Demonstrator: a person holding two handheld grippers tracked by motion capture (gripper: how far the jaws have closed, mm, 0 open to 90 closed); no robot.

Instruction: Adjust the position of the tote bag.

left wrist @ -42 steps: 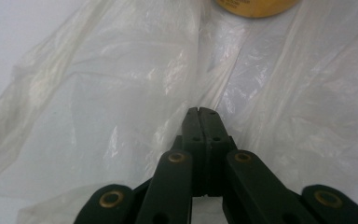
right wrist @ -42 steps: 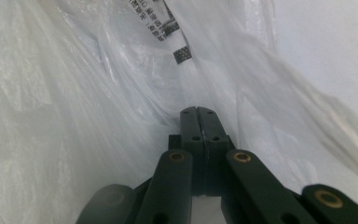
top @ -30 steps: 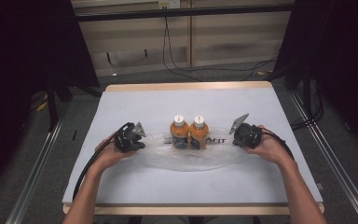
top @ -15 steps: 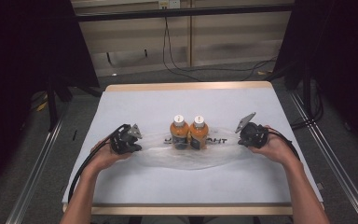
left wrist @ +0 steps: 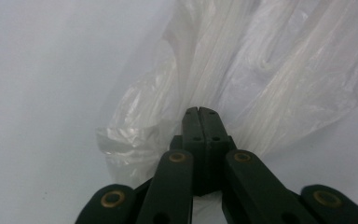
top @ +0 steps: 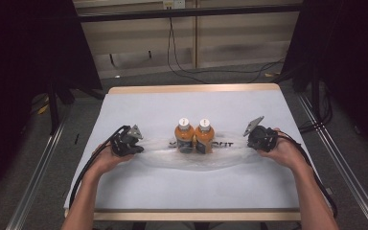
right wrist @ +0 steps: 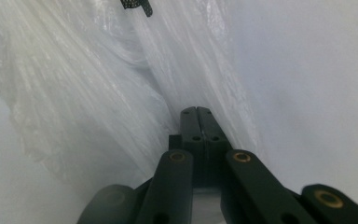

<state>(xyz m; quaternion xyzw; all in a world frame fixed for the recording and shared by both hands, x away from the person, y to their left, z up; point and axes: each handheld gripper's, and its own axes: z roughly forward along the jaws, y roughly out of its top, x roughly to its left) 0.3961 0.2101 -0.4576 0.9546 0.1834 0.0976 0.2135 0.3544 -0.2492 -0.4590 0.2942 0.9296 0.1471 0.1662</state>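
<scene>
plastic bag (top: 191, 155) | holds two orange bottles (top: 194, 135), upright, touching

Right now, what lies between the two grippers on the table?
In the high view, two orange bottles stand side by side between the left gripper and right gripper, inside the clear plastic bag whose ends both grippers pinch.
</scene>
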